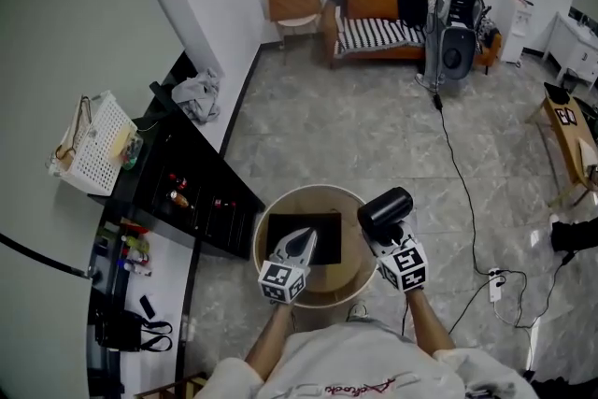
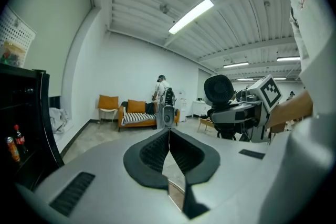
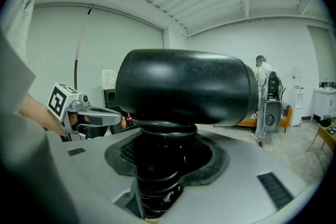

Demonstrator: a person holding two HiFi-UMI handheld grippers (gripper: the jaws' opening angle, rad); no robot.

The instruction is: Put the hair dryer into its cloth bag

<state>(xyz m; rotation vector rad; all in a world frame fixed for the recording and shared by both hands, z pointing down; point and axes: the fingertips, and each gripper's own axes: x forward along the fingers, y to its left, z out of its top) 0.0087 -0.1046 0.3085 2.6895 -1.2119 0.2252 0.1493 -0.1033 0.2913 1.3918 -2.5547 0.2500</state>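
A black hair dryer (image 1: 385,207) stands upright in my right gripper (image 1: 378,236), whose jaws are shut on its ribbed handle; in the right gripper view the dryer's barrel (image 3: 184,89) fills the middle above the jaws. A flat black cloth bag (image 1: 327,236) lies on a round wooden table (image 1: 322,296) below both grippers. My left gripper (image 1: 303,240) hovers over the bag, shut, with nothing seen between its pads (image 2: 169,144). From the left gripper view, the dryer (image 2: 218,89) is to the right, at about the same height.
A black shelf unit (image 1: 201,192) with small bottles stands left of the table, and a white basket (image 1: 93,145) sits beyond it. A cable (image 1: 458,173) runs across the floor to a power strip (image 1: 495,283). A sofa (image 1: 374,33), a fan and a person stand far back.
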